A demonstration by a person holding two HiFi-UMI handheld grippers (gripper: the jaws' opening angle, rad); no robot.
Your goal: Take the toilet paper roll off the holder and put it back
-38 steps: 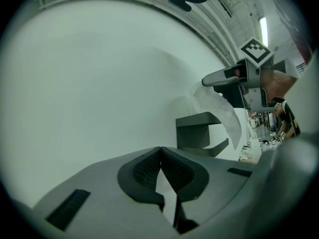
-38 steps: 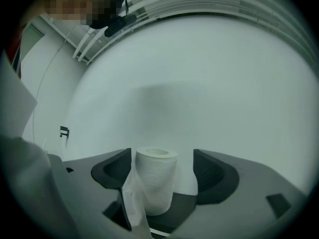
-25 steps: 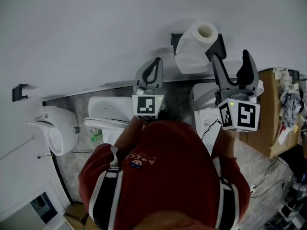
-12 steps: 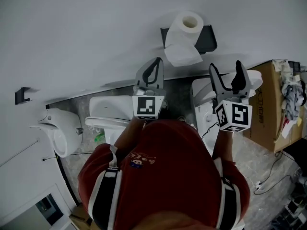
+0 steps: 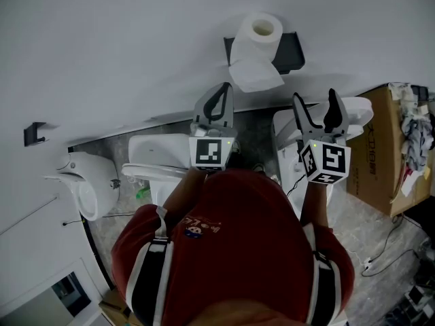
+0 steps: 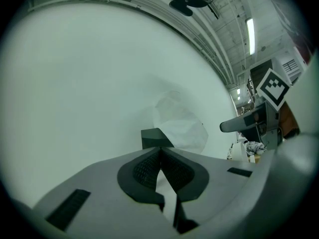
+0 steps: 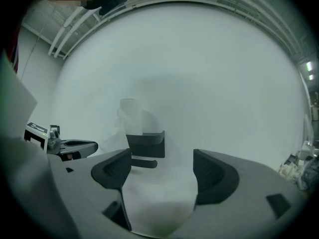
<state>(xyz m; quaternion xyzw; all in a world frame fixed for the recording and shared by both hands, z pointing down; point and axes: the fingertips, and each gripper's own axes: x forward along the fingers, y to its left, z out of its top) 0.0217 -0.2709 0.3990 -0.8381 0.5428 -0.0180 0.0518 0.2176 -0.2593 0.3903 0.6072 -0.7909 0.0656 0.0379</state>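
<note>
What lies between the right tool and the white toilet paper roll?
Bare white wall, then the black wall holder carrying the white toilet paper roll; the right gripper view shows it.

The white toilet paper roll (image 5: 258, 49) stands upright on the dark holder (image 5: 290, 51), toward its left end, with its hollow core facing up. The holder is fixed to the pale wall (image 5: 136, 46). A loose sheet hangs down the roll's front.
</note>
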